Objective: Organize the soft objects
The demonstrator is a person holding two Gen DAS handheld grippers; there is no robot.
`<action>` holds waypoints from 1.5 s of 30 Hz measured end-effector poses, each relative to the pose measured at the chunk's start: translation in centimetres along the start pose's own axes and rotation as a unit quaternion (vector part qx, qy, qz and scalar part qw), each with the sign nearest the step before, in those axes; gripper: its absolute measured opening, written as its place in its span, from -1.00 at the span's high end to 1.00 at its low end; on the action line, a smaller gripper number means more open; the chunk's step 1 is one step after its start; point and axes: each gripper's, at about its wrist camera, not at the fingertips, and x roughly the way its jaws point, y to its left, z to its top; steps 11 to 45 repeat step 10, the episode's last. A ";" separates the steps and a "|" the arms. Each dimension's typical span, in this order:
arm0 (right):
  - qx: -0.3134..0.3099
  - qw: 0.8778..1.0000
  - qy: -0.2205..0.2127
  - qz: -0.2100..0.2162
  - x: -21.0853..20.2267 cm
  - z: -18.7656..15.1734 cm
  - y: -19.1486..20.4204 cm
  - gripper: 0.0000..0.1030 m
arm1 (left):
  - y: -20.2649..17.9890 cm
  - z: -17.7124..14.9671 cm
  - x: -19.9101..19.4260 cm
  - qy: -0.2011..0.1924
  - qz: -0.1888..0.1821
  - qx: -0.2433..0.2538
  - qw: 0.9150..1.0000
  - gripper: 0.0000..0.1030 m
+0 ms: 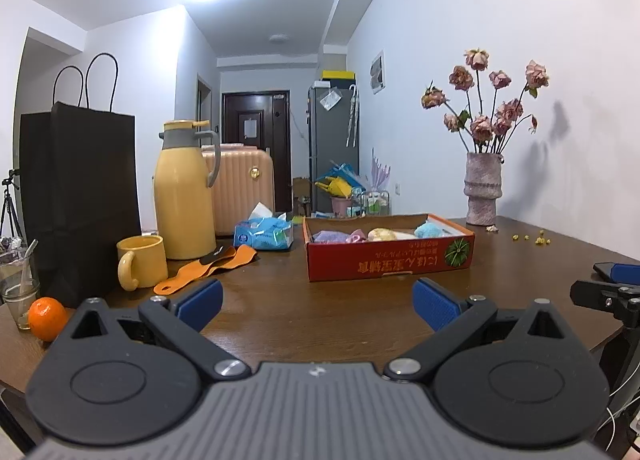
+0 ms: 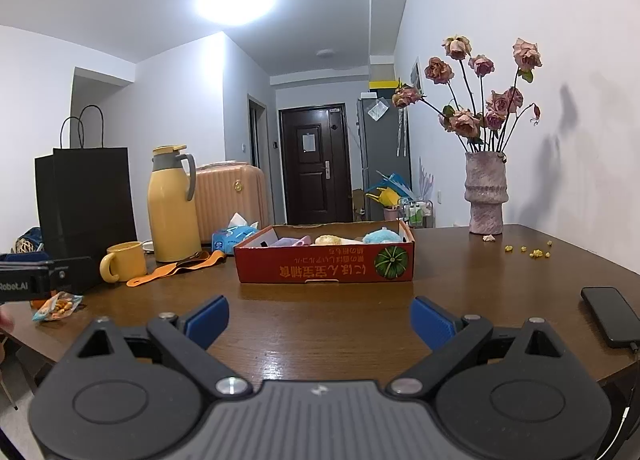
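Left tool (image 1: 318,306): jaws spread wide, nothing between the blue pads (image 1: 200,300). Right tool (image 2: 320,320): same condition, released and empty. Both hover low over the near edge of the tabletop (image 2: 320,300). The box (image 1: 390,258) sits mid-tabletop, apart from both tools. Inside it lie the soft objects: a purple cloth (image 1: 330,236), a pink item (image 1: 356,237), a cream toy (image 1: 382,235) and a blue plush (image 1: 428,229). A mug (image 1: 142,262) and flask (image 1: 184,192) stand toward the left edge; a vase (image 1: 483,188) stands at the far right edge; a phone (image 2: 610,316) lies at the near right edge.

Brown wooden table (image 2: 320,312) with red cardboard box (image 2: 324,264), vase (image 2: 485,196), flask (image 2: 172,208), mug (image 2: 122,262)
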 end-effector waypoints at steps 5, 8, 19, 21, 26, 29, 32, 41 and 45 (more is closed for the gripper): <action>-0.003 1.000 -0.004 0.001 -0.1 0.0 0.1 -0.90 | 0.0 0.2 -0.6 -0.017 -0.004 -0.006 1.000 -1.00; -0.006 1.000 -0.005 0.001 -0.1 0.0 0.2 -0.90 | -0.1 0.3 -0.6 -0.018 -0.004 -0.006 1.000 -1.00; -0.006 1.000 -0.005 0.001 -0.1 0.0 0.2 -0.90 | -0.2 0.3 -0.7 -0.018 -0.002 -0.002 1.000 -1.00; -0.006 1.000 -0.005 0.001 -0.1 0.0 0.2 -0.90 | -0.2 0.3 -0.7 -0.018 -0.002 -0.002 1.000 -1.00; -0.006 1.000 -0.005 0.001 -0.1 0.0 0.2 -0.90 | -0.2 0.3 -0.7 -0.018 -0.002 -0.002 1.000 -1.00; -0.006 1.000 -0.005 0.001 -0.1 0.0 0.2 -0.90 | -0.2 0.3 -0.7 -0.018 -0.002 -0.002 1.000 -1.00; -0.006 1.000 -0.005 0.001 -0.1 0.0 0.2 -0.90 | -0.2 0.3 -0.7 -0.018 -0.002 -0.002 1.000 -1.00; -0.006 1.000 -0.005 0.001 -0.1 0.0 0.2 -0.90 | -0.2 0.3 -0.7 -0.018 -0.002 -0.002 1.000 -1.00; -0.006 1.000 -0.005 0.001 -0.1 0.0 0.2 -0.90 | -0.2 0.3 -0.7 -0.018 -0.002 -0.002 1.000 -1.00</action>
